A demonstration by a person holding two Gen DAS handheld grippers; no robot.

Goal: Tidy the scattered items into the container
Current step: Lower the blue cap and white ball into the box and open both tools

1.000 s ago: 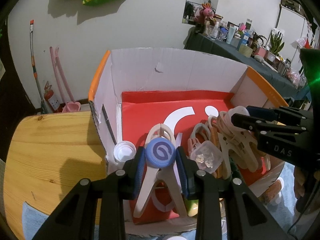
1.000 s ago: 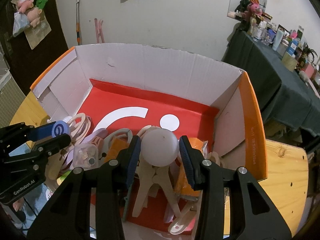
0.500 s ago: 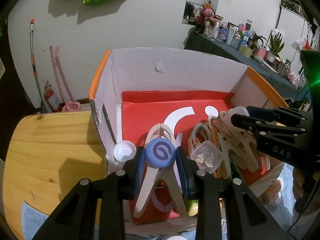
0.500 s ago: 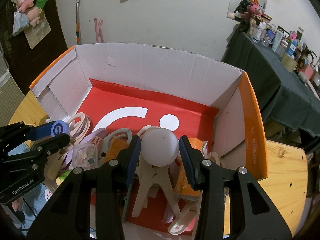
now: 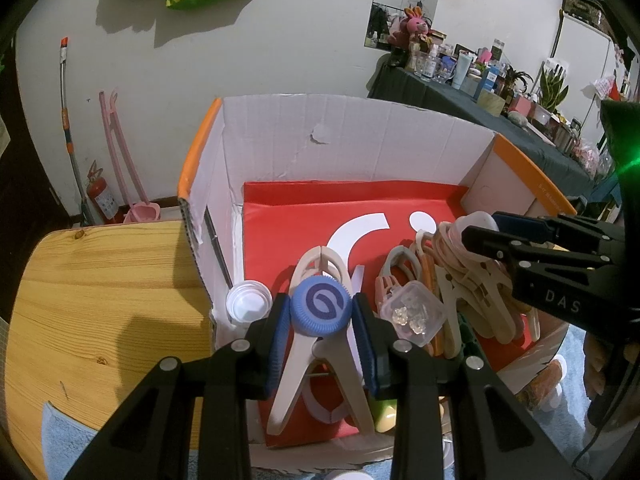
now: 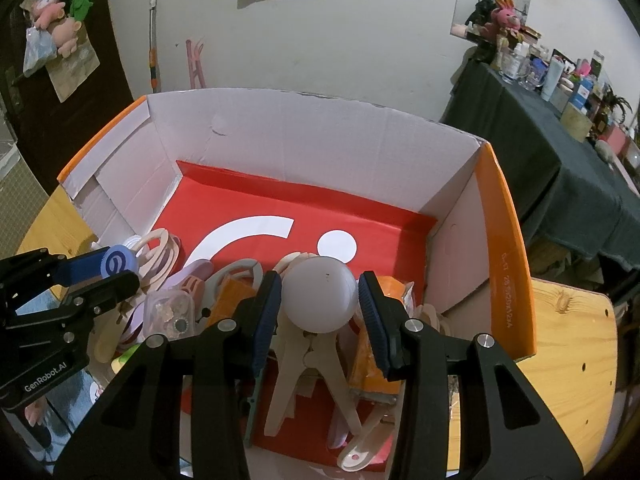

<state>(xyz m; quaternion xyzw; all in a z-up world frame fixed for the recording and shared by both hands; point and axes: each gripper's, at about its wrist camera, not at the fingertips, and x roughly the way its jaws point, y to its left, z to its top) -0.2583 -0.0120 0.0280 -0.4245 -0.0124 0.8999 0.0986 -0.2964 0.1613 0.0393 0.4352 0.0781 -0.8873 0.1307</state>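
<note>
The left gripper [image 5: 320, 314] clamps a blue cap [image 5: 321, 306] and the right gripper [image 6: 319, 304] a white ball [image 6: 320, 298], both above the cardboard box [image 6: 502, 264]; released here, the ball could roll off the heaped clips [image 6: 308, 360] beneath.

Both grippers are matte black with angular, triangular cut-outs in their finger arms. The left gripper [image 5: 321, 316] has ribbed blue pads [image 5: 279, 332] and round silver screws [image 5: 240, 345] at the joints. The right gripper [image 6: 319, 300] matches it, with darker blue pads [image 6: 374, 320]. White lettering reads "DAS" on its side and "GenRobot.AI" on the left one's.
</note>
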